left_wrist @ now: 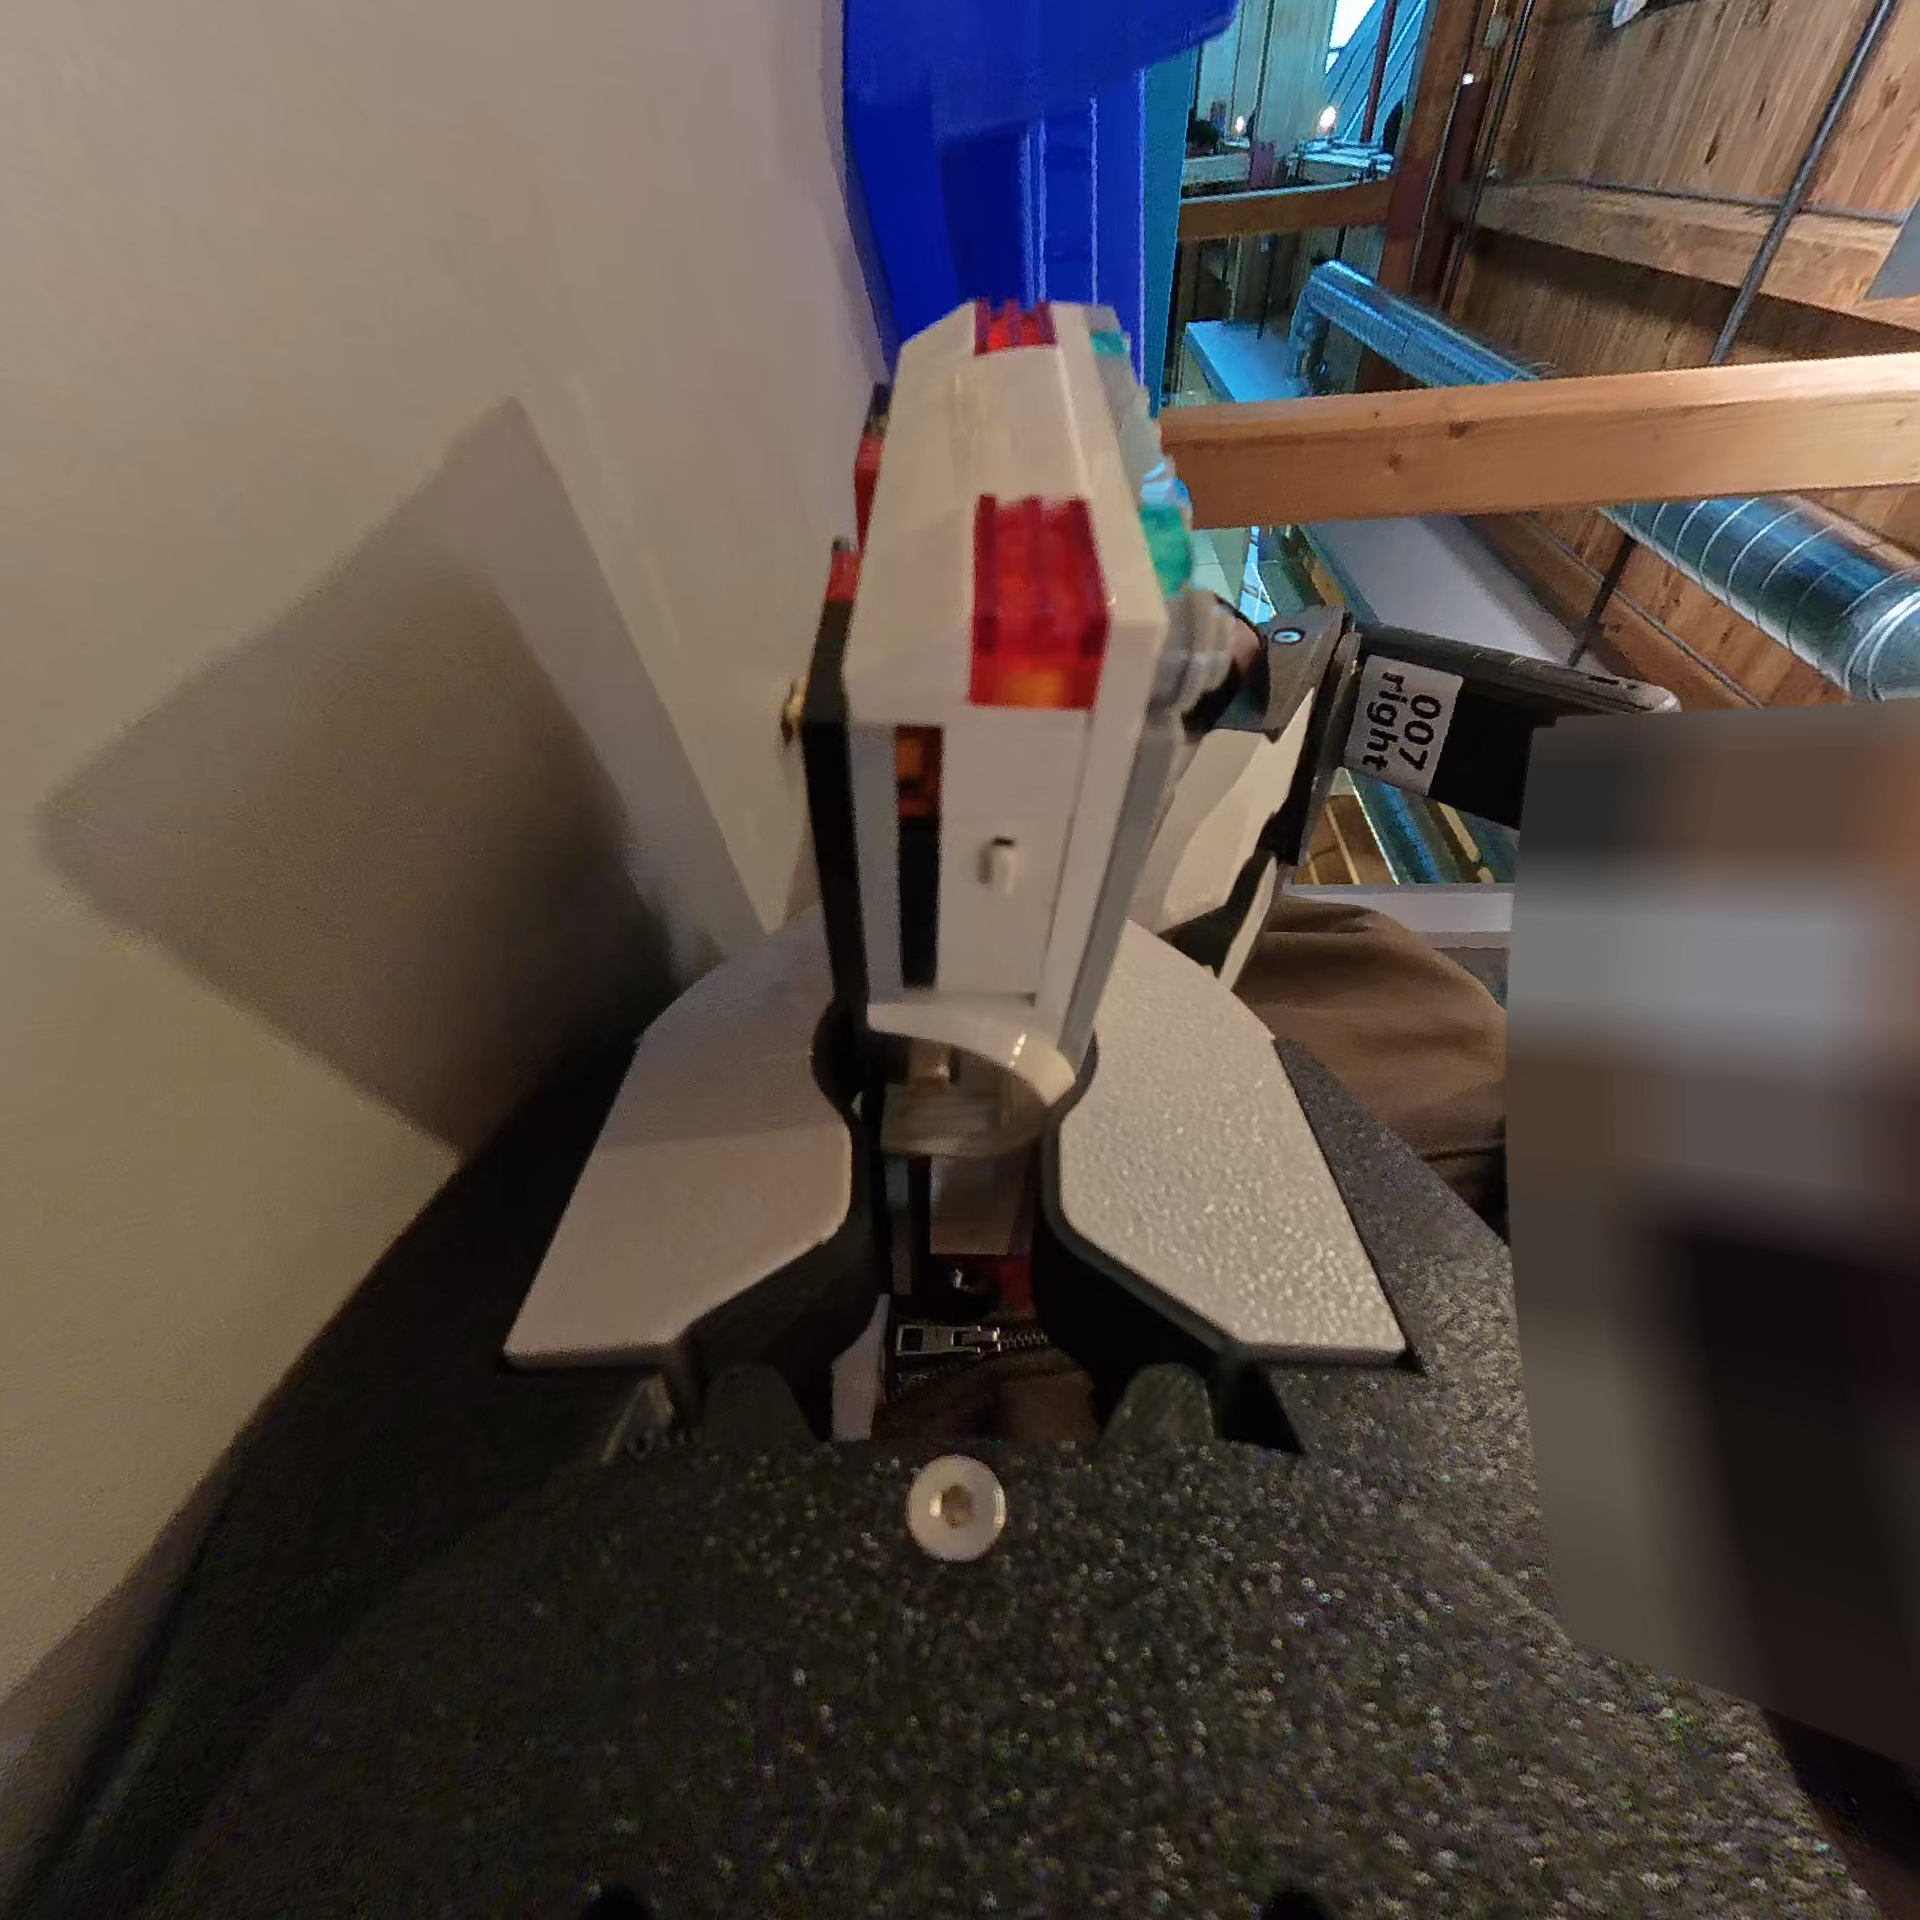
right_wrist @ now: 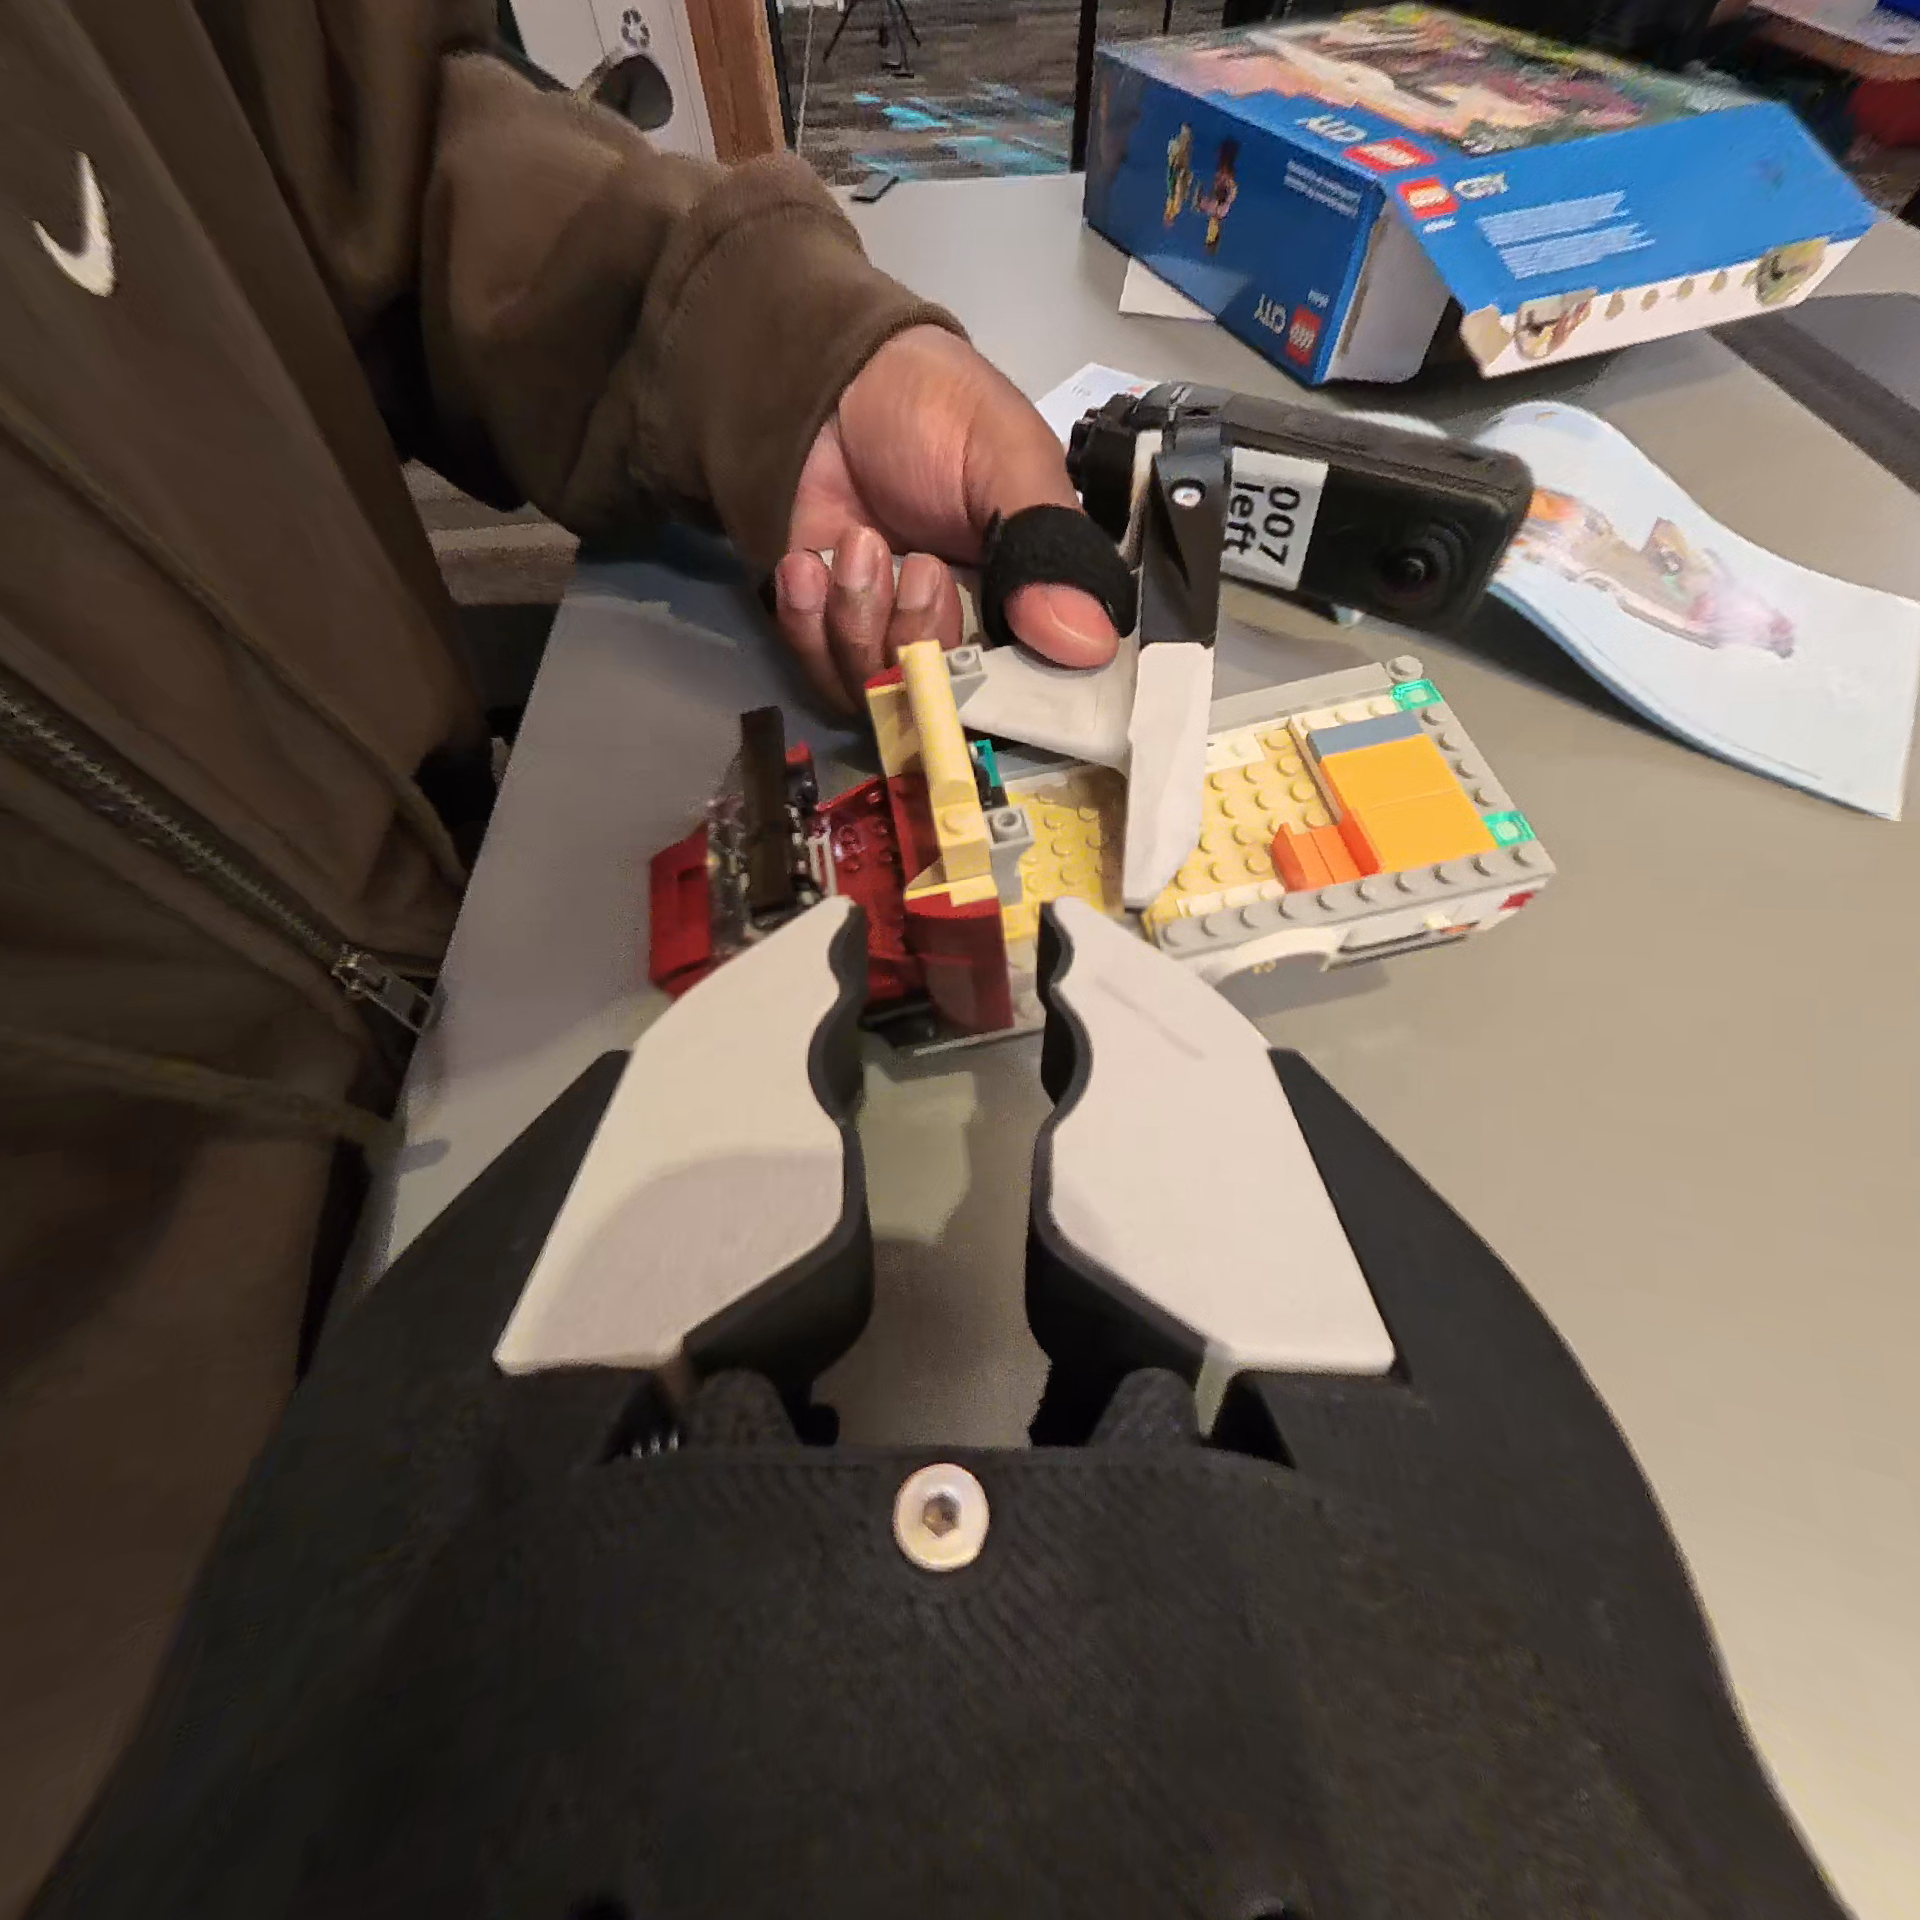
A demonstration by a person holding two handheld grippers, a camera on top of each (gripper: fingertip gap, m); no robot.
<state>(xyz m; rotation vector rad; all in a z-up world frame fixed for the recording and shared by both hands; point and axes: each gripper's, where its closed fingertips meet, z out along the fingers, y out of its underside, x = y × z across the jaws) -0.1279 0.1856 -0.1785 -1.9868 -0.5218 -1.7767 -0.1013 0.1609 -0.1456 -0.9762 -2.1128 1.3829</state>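
A brick-built vehicle with a grey rim, yellow studded floor, orange blocks and a dark red cab sits on the grey table. My left gripper is turned on its side and shut on the vehicle's white side wall, by the wheel arch. One of its fingers reaches over the yellow floor. My right gripper is open, with its tips on either side of the dark red cab and not touching it. It also shows in the left wrist view, at the vehicle's far side.
A loose dark red part with a black piece lies left of the cab. A blue cardboard box and an open instruction booklet lie at the back right. A person's hand and brown jacket are on the left.
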